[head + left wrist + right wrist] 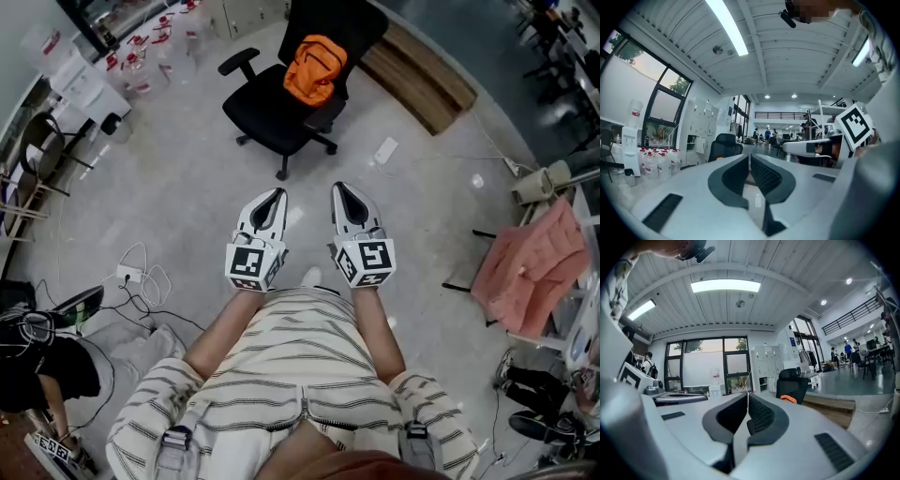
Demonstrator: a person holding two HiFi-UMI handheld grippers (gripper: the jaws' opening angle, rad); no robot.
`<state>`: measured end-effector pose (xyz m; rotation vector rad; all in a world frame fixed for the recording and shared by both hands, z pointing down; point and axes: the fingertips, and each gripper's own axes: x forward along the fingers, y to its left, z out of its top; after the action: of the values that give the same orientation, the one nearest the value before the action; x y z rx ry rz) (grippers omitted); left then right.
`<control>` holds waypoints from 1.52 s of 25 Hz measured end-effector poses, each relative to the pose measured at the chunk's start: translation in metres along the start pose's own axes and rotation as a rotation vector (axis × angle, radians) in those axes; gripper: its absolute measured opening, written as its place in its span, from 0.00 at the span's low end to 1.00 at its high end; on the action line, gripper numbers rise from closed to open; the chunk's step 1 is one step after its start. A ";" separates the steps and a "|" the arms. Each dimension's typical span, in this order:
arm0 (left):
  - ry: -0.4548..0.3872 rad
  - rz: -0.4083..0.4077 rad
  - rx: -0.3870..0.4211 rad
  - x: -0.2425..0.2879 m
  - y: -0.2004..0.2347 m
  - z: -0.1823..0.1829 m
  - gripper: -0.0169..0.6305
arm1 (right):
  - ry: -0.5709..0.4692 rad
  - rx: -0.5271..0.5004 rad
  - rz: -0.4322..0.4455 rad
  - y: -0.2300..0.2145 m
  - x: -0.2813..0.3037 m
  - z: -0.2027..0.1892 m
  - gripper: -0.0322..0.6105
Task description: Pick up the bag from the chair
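A person is holding the left gripper [276, 198] and right gripper [341, 194] level, jaws closed on nothing, while the orange bag [315, 67] is sitting on the far black chair [274, 116].

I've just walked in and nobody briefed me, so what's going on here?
A person holds a gripper in each hand, both pointing level toward a black office chair with an orange bag lying on it. The left gripper and the right gripper each have their fingers closed together with nothing between them. The chair stands some way ahead of the grippers, so the bag has not yet been reached.
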<state>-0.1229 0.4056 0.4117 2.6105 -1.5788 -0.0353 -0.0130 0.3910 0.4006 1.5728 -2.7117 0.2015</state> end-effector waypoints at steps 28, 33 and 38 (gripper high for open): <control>0.053 0.015 0.023 0.055 -0.045 -0.021 0.08 | -0.012 0.052 0.018 -0.078 0.009 -0.007 0.08; 0.063 0.026 0.013 0.065 -0.041 -0.028 0.08 | 0.003 0.043 0.039 -0.079 0.016 -0.013 0.08; 0.056 0.018 0.012 0.080 -0.035 -0.028 0.08 | 0.007 0.026 0.053 -0.082 0.030 -0.010 0.08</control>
<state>-0.0534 0.3530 0.4386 2.5823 -1.5888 0.0480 0.0427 0.3257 0.4217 1.5048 -2.7578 0.2426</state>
